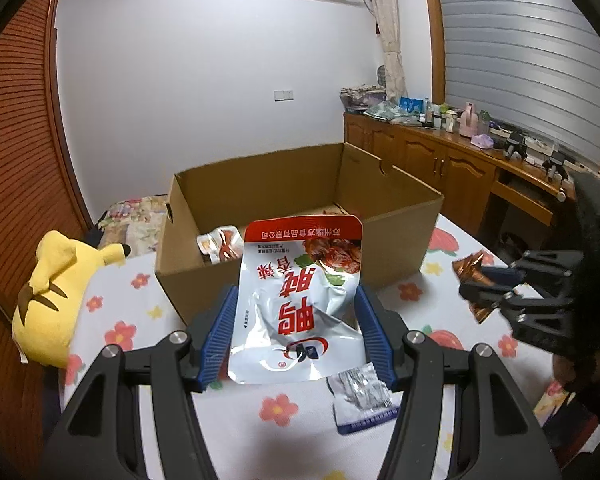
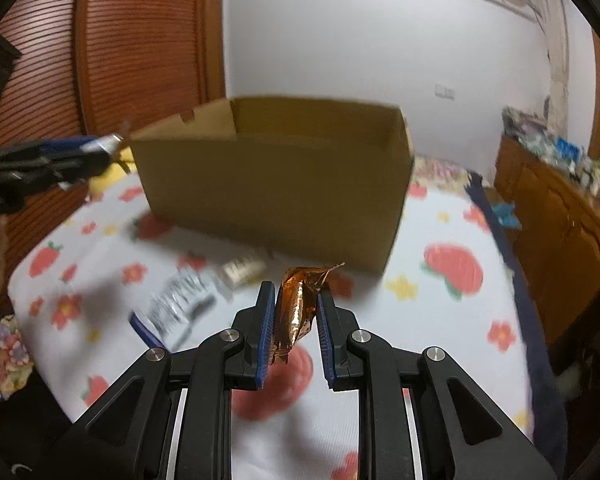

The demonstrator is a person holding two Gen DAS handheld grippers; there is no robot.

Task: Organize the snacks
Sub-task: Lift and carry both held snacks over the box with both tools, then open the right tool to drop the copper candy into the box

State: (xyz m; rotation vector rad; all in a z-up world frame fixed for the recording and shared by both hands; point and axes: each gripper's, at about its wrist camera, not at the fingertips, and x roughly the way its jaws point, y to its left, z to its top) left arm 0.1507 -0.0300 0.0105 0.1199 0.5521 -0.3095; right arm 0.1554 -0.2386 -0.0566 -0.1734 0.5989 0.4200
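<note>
Plush toy: a yellow plush toy (image 1: pixel 56 300) lies at the left edge of the flowered worktop (image 1: pixel 148 308).
Left gripper: the left gripper (image 1: pixel 296 312) is clamped on a white and red snack pouch (image 1: pixel 300 304), raised off the worktop in front of the box.
Box: an open cardboard box (image 1: pixel 284 200) stands on the worktop beyond both grippers, with a small packet (image 1: pixel 220 244) inside by its near wall.
Silver packet: a silver packet (image 1: pixel 360 396) lies on the worktop just below the pouch.
Right gripper: the right gripper (image 2: pixel 296 312) is pressed together on a copper foil packet (image 2: pixel 300 304), clear of the worktop, near the box's front corner.
</note>
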